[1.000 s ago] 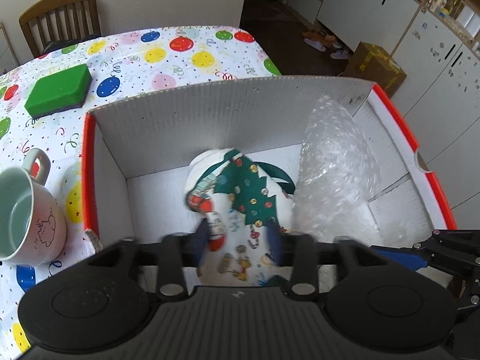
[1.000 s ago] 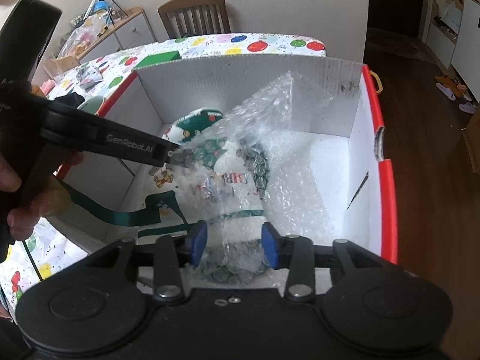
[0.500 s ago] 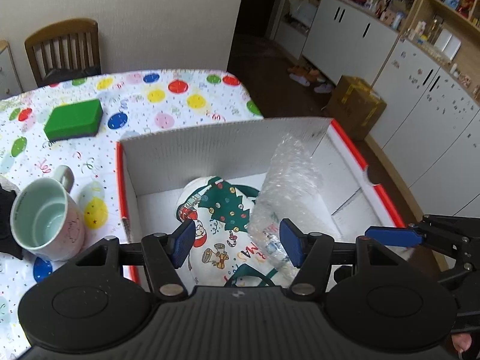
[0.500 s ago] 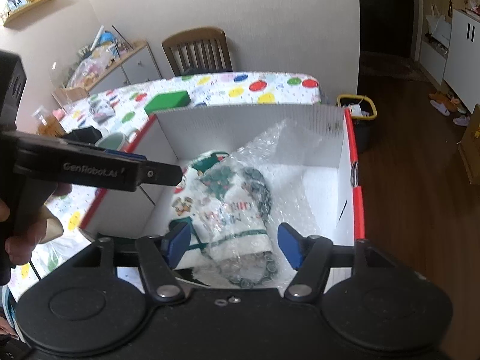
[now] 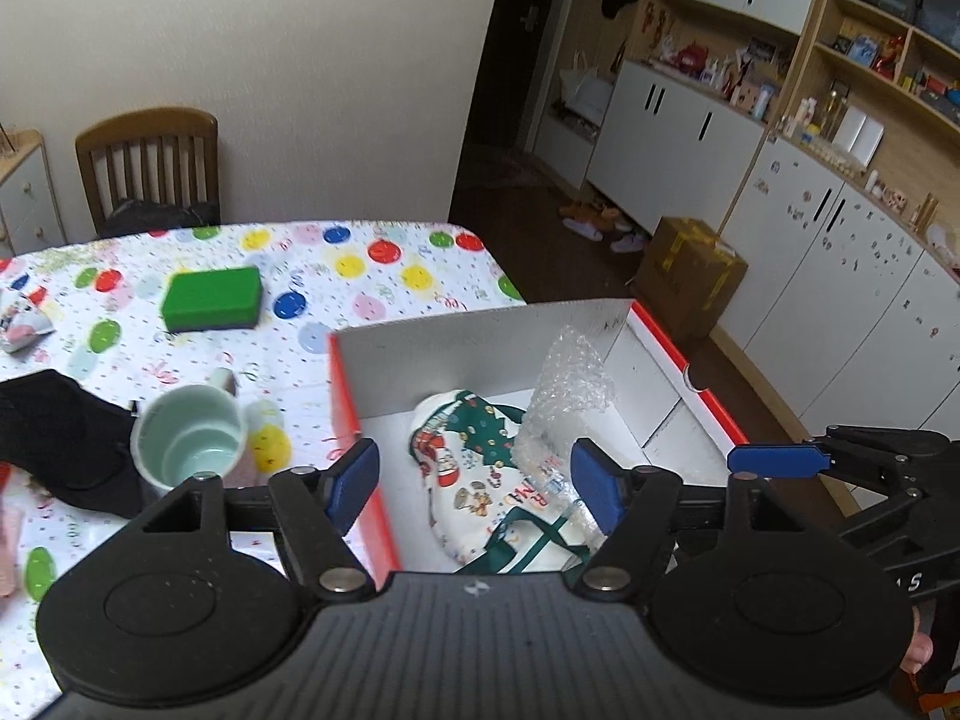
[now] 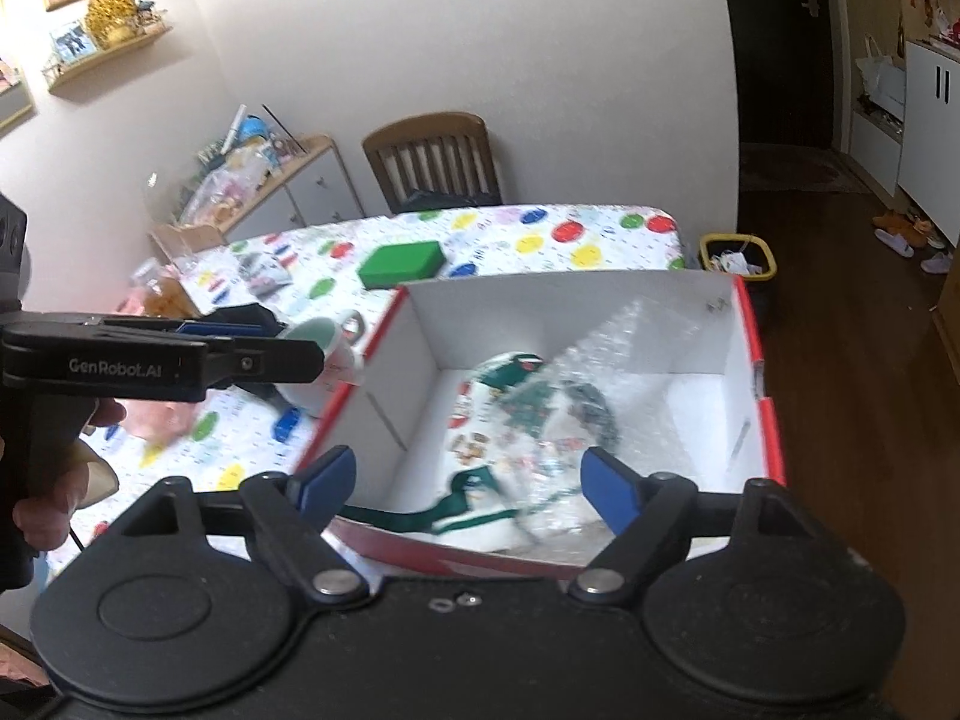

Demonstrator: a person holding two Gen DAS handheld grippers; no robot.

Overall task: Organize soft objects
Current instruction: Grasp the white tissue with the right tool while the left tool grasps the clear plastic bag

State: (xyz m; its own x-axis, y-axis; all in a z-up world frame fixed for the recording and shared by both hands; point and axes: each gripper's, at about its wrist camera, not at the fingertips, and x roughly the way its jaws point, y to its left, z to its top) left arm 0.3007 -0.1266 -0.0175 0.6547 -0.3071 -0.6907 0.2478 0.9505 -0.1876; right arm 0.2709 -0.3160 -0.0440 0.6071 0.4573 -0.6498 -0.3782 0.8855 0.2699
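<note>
A white cardboard box [image 5: 480,336] [image 6: 540,312] with a red rim stands on the table's right part. Inside it lies a Christmas-print cloth [image 5: 456,438] [image 6: 474,438] with green straps, and crumpled bubble wrap [image 5: 570,390] [image 6: 648,360] leans against its right side. My left gripper [image 5: 474,487] hovers above the box's near left corner; its jaws are opening with nothing between them. My right gripper [image 6: 465,483] hangs over the box's near edge, jaws also opening and free of the wrap. A green sponge [image 5: 211,298] [image 6: 402,264] rests on the tablecloth beyond.
A pale green mug [image 5: 189,444] [image 6: 327,348] stands just left of the box. Black fabric [image 5: 54,444] lies further left. A wooden chair [image 5: 150,171] is at the table's far end. The floor drops away to the right of the box.
Both grippers have risen and drawn back from the box with jaws spreading. The left let go of the Christmas cloth, the right let go of the bubble wrap; both now lie inside.
</note>
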